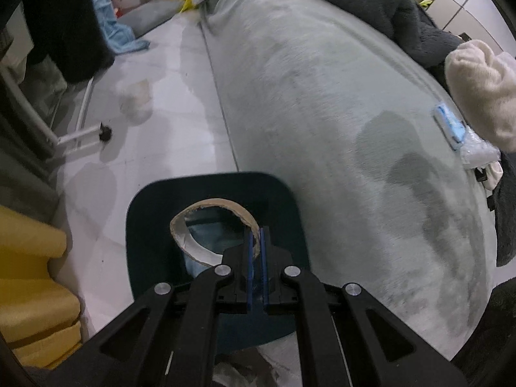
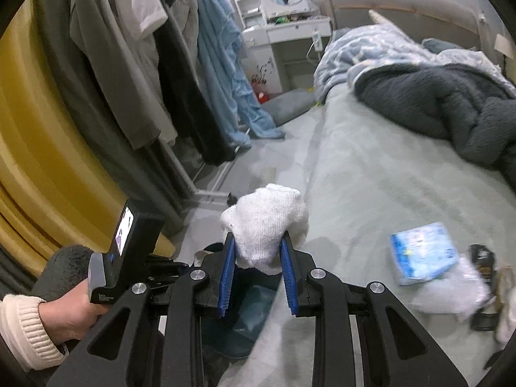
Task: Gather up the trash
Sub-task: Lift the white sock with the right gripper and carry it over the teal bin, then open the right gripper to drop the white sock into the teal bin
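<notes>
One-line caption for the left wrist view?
Left tool pinches a cardboard ring over the dark bin beside the bed.

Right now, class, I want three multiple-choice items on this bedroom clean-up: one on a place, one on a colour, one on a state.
1. Where is the blue packet?
A. on the bed
B. in the bin
C. on the clothes rail

2. What colour are the gripper pads?
A. red
B. blue
C. green

3. What is the right gripper doing?
A. open, empty
B. shut, empty
C. shut on the white cloth

Answers:
1 A, it lies on the grey bedcover.
2 B, both pads show blue.
3 C, the pads press the cloth.
</notes>
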A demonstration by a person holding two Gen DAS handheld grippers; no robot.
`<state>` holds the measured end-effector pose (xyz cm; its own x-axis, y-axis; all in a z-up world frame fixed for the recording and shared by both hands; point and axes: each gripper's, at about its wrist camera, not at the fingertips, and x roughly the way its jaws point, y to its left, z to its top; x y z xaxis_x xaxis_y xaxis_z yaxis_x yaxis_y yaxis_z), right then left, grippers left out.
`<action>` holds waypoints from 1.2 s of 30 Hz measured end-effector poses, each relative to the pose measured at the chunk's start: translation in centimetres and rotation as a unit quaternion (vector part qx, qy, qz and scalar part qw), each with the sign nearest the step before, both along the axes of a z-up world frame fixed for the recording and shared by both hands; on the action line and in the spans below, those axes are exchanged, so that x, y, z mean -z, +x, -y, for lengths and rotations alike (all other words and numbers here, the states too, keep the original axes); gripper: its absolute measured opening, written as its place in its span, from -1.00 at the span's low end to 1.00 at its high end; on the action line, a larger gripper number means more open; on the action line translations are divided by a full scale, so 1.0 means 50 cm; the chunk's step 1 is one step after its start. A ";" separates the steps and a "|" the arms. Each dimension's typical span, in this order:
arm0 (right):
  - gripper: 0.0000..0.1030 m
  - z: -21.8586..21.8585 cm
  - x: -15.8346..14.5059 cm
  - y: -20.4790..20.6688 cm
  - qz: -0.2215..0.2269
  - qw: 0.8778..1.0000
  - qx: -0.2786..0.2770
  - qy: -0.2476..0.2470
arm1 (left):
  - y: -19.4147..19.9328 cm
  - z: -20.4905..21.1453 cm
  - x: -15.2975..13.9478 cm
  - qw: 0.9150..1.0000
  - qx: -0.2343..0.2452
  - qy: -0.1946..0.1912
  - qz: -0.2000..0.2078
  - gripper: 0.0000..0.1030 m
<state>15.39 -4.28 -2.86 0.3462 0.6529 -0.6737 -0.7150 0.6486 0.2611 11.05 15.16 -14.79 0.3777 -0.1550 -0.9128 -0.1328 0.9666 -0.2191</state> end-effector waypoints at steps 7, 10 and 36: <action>-0.47 -0.092 0.057 -0.008 -0.028 0.998 -0.040 -0.038 | -0.014 -0.049 0.034 0.999 -0.012 -0.018 -0.040 -0.90; -0.47 -0.135 0.083 -0.010 -0.034 0.996 -0.055 -0.060 | -0.021 -0.068 0.044 0.998 -0.019 -0.030 -0.054 -0.90; -0.47 -0.247 0.239 0.009 -0.097 0.980 -0.069 -0.158 | -0.071 -0.131 0.008 0.999 -0.031 -0.026 -0.033 0.24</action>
